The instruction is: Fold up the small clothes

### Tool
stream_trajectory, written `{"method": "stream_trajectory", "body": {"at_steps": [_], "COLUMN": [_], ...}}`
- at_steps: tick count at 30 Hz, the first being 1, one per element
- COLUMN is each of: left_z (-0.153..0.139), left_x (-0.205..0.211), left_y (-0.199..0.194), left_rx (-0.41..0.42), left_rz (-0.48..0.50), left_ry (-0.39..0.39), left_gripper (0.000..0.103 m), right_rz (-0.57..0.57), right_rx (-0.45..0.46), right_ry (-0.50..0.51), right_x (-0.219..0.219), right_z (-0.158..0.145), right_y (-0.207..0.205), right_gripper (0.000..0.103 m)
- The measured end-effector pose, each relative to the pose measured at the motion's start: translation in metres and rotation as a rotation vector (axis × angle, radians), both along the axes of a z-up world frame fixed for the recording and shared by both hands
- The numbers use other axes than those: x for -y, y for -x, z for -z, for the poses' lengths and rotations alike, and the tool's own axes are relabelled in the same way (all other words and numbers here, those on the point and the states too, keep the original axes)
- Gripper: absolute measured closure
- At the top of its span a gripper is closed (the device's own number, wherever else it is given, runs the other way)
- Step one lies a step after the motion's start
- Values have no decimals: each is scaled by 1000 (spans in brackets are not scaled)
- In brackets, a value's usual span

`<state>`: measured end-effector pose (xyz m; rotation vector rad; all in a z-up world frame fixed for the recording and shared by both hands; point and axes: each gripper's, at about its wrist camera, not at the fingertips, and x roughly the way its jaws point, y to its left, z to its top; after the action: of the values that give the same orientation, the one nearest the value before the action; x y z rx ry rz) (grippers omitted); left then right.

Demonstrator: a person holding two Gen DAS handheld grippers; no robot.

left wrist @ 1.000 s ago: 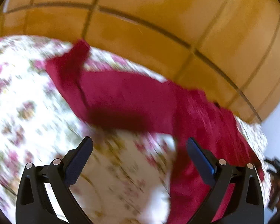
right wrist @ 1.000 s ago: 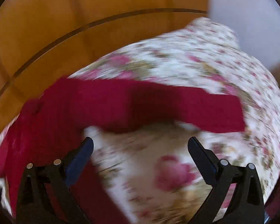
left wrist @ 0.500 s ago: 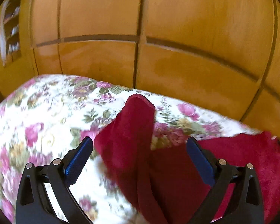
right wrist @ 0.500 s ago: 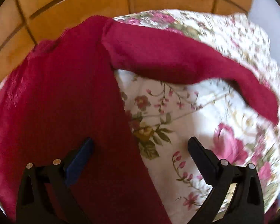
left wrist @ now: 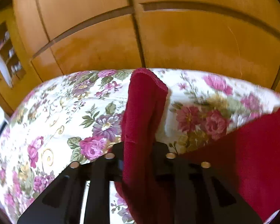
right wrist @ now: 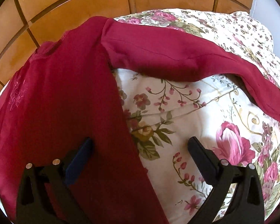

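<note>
the left gripper (left wrist: 139, 149) is closing on a sleeve (left wrist: 143, 108) of the red top (right wrist: 65, 93). the right gripper (right wrist: 140, 149) is wide open over the floral sheet (right wrist: 177, 121).

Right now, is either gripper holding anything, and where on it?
Left gripper is closing on the red top's sleeve, short of its cuff. Right gripper is open, holding nothing.

The garment (right wrist: 61, 100) lay on the bed (right wrist: 186, 115), its body toward the bed's left side, one sleeve (right wrist: 177, 56) stretched rightward along the far edge before the wardrobe (right wrist: 74, 1).
</note>
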<state>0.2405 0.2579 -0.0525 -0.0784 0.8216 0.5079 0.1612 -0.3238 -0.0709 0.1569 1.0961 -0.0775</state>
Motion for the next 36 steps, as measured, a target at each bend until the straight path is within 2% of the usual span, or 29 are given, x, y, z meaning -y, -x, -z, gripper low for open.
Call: {"method": "stream_trajectory", "body": {"at_steps": [5,10,13,15,18,19,22,25,26,29,33,36], "left_z": [-20,-48,-58,-57,-42,-34,-23,-17,-20,-32,-57,-73], "left_x": [-20,-36,-52,-66,-81,-83,-84,-89,-85,-67,-32,2], "left_y": [13,25,32,40,42,43,47,49,50,49,45,44], "left_rx": [117,224,247,265,219,220,255,297,312,351,387,418], "left_rz": [-59,-90,-118,-162,-175,-156,-141,-167,-169,-116,-9,87], "left_ry": [143,117,97,118,192,243,355,494,516,545,481,487], "left_gripper": [88,90,90,90,90,90,90,90,90,90,90,90], "right_rz": [2,4,3,5,5,5,7,12,12,6,9,11], "right_rx": [-1,-6,-6,-7,-7,-7,-8,-15,-16,-20,-25,-26], "right_ry": [1,0,-1,-2,0,-2,-5,-11,-12,-16,-16,-17], "right_x": [0,1,1,1,1,1,2,2,2,2,2,2], "right_z": [0,0,0,1,1,1,1,0,0,0,-1,-1], "right_y": [-1,-2,-2,-2,-2,-2,-2,-1,0,0,1,1], "right_gripper": [2,2,2,2,2,2,2,2,2,2,2,2]}}
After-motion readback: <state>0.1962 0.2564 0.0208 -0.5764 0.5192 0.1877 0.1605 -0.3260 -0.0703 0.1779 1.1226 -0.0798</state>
